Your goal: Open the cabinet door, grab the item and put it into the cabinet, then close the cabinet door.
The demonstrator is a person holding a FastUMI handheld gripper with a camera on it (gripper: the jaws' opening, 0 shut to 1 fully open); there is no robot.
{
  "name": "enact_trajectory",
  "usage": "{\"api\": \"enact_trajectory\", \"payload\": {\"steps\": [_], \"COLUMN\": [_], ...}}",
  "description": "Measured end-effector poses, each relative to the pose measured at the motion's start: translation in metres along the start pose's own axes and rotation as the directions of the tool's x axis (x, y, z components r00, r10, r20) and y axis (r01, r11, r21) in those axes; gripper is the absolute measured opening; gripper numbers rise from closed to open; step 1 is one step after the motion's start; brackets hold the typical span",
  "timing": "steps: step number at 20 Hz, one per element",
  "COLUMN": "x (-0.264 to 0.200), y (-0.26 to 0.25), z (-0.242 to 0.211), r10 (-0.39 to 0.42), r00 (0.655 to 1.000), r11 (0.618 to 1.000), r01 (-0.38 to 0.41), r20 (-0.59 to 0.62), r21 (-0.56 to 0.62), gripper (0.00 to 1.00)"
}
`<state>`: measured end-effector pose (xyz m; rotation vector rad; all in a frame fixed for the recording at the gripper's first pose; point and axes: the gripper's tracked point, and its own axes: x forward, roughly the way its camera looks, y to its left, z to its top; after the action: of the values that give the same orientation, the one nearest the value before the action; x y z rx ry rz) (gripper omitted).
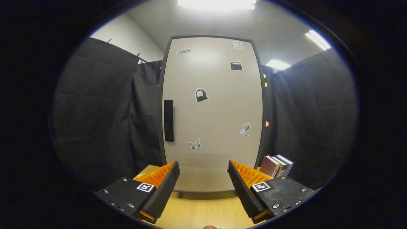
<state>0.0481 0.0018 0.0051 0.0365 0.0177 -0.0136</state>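
The gripper (203, 173) holds its fingers spread wide with nothing between them, above a light wooden tabletop (203, 211). At twelve o'clock beyond them stands the tall beige cabinet (212, 111), door closed, dotted with small stickers, its black vertical handle (169, 120) at ten o'clock. A row of upright books (276, 165) sits at two o'clock beside it; black cloth hangs around.

My tool (203, 184) hangs with its fingers (165, 187) spread wide and nothing between them, their inner faces ribbed and matt like moulded plastic, the housings behind them grainy with shiny metal screws. Beyond the fingers the cabinet door (212, 114) is a smooth, matt pale panel with a soft sheen, carrying flat stickers (201, 95) and a dull dark handle (169, 120). The counter (203, 210) under me looks like light wood grain, smooth; the books (276, 165) beside the cabinet have paper covers.
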Motion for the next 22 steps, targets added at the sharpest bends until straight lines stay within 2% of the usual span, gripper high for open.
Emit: {"api": "enact_trajectory", "payload": {"steps": [8, 17, 19, 21, 22], "x": [0.081, 0.143, 0.154, 0.162, 0.16], "y": [0.038, 0.1, 0.107, 0.11, 0.109], "z": [0.023, 0.043, 0.036, 0.032, 0.032], "r10": [0.005, 0.05, 0.054, 0.043, 0.038], "r00": [1.0, 0.999, 0.998, 0.998, 0.998], "r11": [1.0, 0.998, 0.998, 0.999, 0.999], "r01": [-0.005, -0.051, -0.055, -0.043, -0.038], "r20": [-0.013, -0.007, -0.027, -0.049, -0.057], "r21": [0.013, -0.037, -0.03, -0.011, -0.008], "gripper": [0.95, 0.93, 0.72, 0.4, 0.36]}}
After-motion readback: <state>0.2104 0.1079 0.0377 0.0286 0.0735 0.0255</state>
